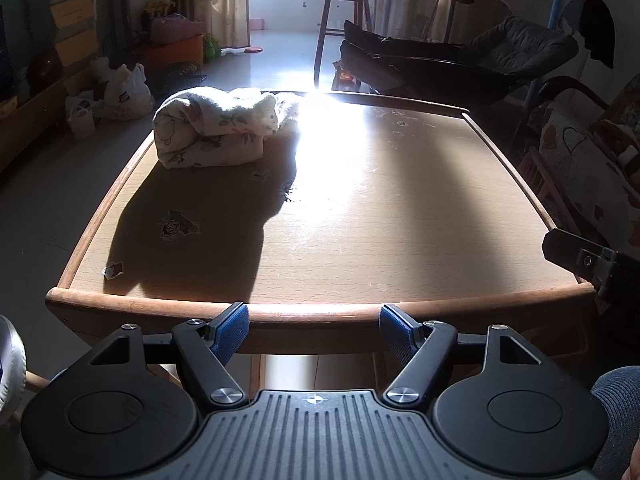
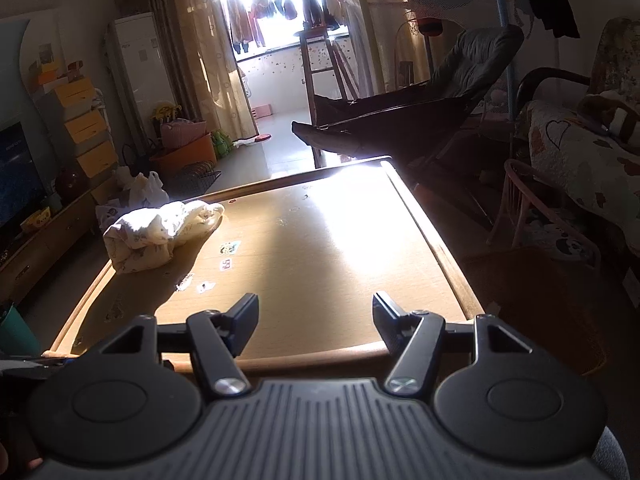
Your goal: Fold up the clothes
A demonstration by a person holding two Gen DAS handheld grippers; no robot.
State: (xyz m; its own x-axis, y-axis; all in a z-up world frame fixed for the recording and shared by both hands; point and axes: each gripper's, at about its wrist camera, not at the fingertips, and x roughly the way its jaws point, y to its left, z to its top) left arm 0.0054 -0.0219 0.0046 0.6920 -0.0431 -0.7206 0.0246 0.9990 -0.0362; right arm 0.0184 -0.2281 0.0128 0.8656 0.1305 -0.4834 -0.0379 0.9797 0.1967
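garment: one bundled floral cloth, cream w/ a small print, lying on the far-left part of the table, close to the left rim and the far edge. looks rolled or loosely folded, not flat; can't tell what kind of clothing it is.
direction from claws: ahead and to the left of both. from my left gripper it's forward-left, well apart. from my right gripper it's further left still, cloth well across the table.
long axis: bundle runs roughly left-right across the table in the left view, thick end at the left, a thinner tail trailing toward the table's centre line.
nearer hand: left, i'd judge, since the cloth sits on its side of the table.
left claw: fingers spread wide, nothing between the blue pads, hovering at the near table edge.
right claw: also spread wide, empty, over the near edge on the right half.
count: 1 garment on the table, 2 grippers, 1 table. several small stickers on the wood, not part of the job.
next move, my guess: reach both fwd-left, left claw to the thick end, right to the tail, pull the cloth toward centre to spread it.
risk: glare patch mid-table washes out the tail's edge, so grip point there is hard to read.
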